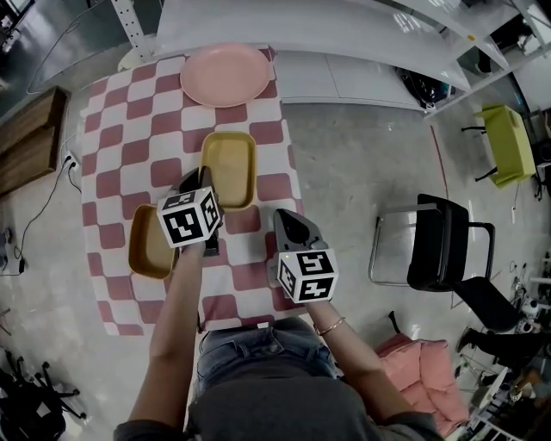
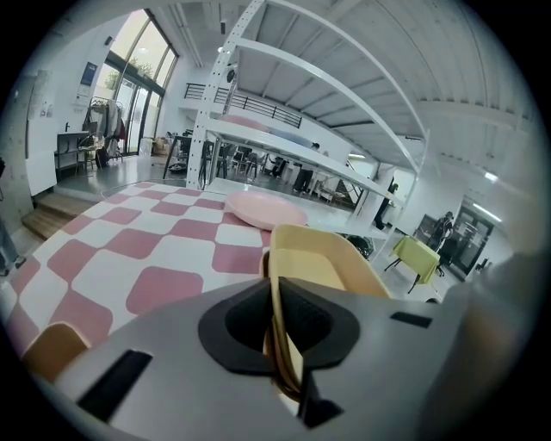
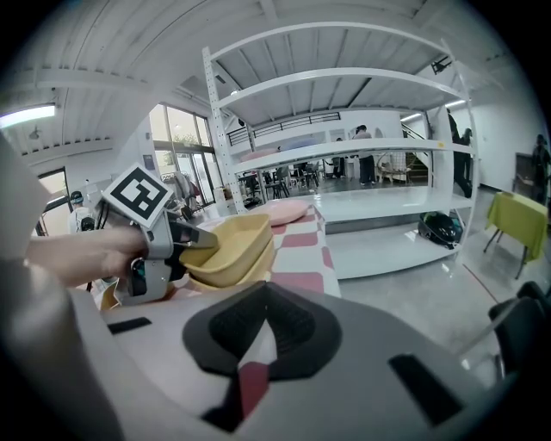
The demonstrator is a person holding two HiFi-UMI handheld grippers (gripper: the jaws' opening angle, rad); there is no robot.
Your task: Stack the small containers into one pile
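The left gripper [image 2: 280, 327] has its jaws clamped on the near rim of a yellow container [image 1: 228, 168], which lies lengthwise at the middle of the checked tablecloth [image 1: 120, 146]. From the right gripper view, that container sits inside a second yellow container [image 3: 245, 269], whose rim shows just beneath it. I cannot tell whether the upper one has settled all the way down. A hand [image 3: 77, 250] wraps the left gripper's handle.

A tan container [image 1: 148, 245] lies alone near the cloth's left edge, just beside the left gripper's marker cube and apart from the nested pair. The pink plate [image 1: 225, 75] sits at the cloth's far end, beyond the yellow container and not touching it.

The right gripper [image 1: 291, 228] hangs over the cloth's near right edge with its jaws together and nothing between them (only red and white checks show through the slit).

Off the cloth's far side runs a long white shelving rack [image 1: 344, 26]. Well to the cloth's right, on the concrete floor, stands a black chair [image 1: 443, 245]. A lime-green piece of furniture [image 1: 508, 142] is farther out still, and a pink cushion [image 1: 426, 366] lies near the person's right elbow.
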